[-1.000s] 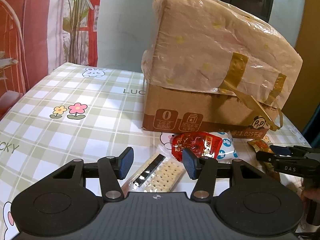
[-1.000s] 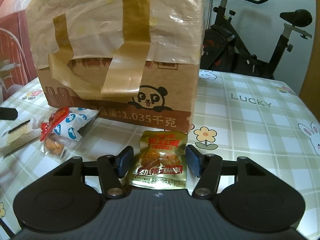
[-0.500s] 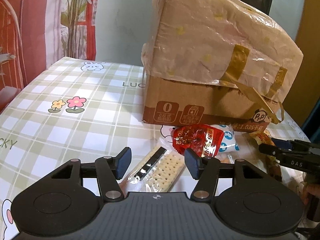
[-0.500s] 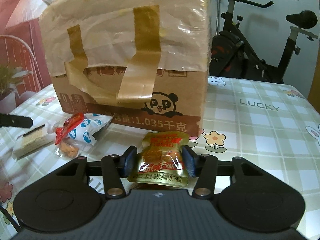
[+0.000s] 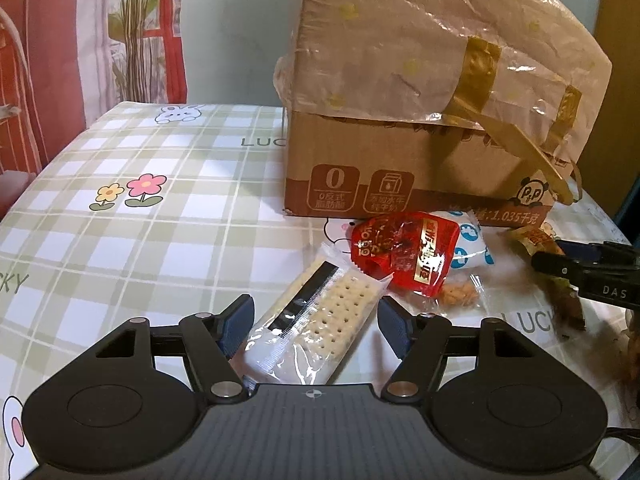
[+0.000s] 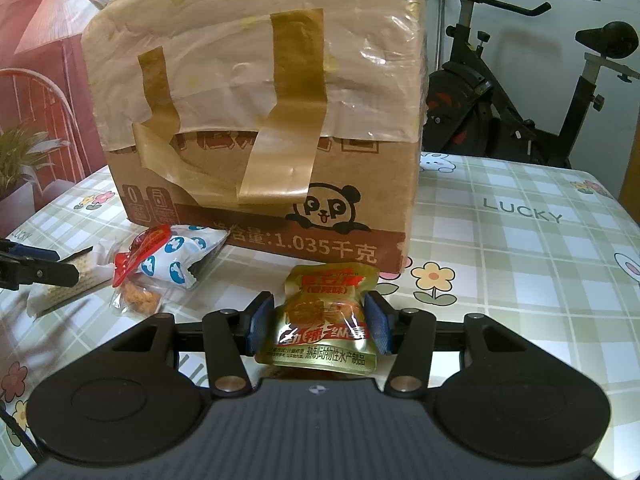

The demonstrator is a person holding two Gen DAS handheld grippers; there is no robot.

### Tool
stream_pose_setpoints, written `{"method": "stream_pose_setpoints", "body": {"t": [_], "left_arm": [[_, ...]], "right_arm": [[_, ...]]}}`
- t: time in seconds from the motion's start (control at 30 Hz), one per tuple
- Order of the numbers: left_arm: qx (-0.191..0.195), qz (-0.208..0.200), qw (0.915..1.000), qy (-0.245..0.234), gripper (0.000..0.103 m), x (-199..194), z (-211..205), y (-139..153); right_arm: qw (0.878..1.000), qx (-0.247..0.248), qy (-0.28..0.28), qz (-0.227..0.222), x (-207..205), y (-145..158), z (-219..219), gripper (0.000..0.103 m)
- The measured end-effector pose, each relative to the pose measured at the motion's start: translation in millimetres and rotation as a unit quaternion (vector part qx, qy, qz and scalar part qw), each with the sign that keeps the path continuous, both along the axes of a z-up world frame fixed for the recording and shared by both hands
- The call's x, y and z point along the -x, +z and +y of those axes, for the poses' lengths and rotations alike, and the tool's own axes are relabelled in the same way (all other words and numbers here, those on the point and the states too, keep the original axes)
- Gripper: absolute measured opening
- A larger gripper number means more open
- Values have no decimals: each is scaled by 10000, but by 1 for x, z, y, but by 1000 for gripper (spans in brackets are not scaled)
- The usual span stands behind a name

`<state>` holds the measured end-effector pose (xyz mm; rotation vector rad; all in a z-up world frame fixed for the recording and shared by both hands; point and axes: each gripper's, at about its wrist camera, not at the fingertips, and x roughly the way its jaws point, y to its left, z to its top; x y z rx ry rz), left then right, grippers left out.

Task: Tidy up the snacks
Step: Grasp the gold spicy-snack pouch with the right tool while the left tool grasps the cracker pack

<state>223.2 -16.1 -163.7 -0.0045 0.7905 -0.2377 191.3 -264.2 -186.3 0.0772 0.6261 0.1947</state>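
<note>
My left gripper (image 5: 314, 326) is open, its blue pads either side of a clear cracker pack (image 5: 320, 324) lying on the checked tablecloth. Past it lie a red snack packet (image 5: 404, 252), a blue-and-white packet (image 5: 468, 240) and a small clear bag of brown crumbs (image 5: 458, 294). My right gripper (image 6: 318, 326) is shut on a gold snack pouch (image 6: 326, 320) and holds it just above the table in front of the cardboard box (image 6: 264, 120). The right gripper also shows at the right edge of the left wrist view (image 5: 592, 276).
The large taped cardboard box (image 5: 420, 100), wrapped in plastic, stands at the back of the table. An exercise bike (image 6: 520, 80) stands behind the table on the right. A curtain (image 5: 60, 40) hangs on the left. The tablecloth (image 6: 520, 260) stretches to the right.
My right gripper closed on the gold pouch and lifted it slightly. My left gripper moved forward, so the cracker pack now lies between its open pads.
</note>
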Motion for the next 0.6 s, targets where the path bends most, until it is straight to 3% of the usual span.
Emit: {"method": "stream_pose_setpoints", "body": {"t": [0.43,0.5,0.6], "left_arm": [[-501,13,9985,-237,74,-7,-14,-12],[-493,-32,9985,-217,62,-4,-12,-10],[-323,-6,9993,-183,56,-1,-9,-7]], "right_arm": [[10000,7,7,43,-1,0,1,53],[10000,10,12,45,-1,0,2,53],[10000,23,24,49,-1,0,2,53]]}}
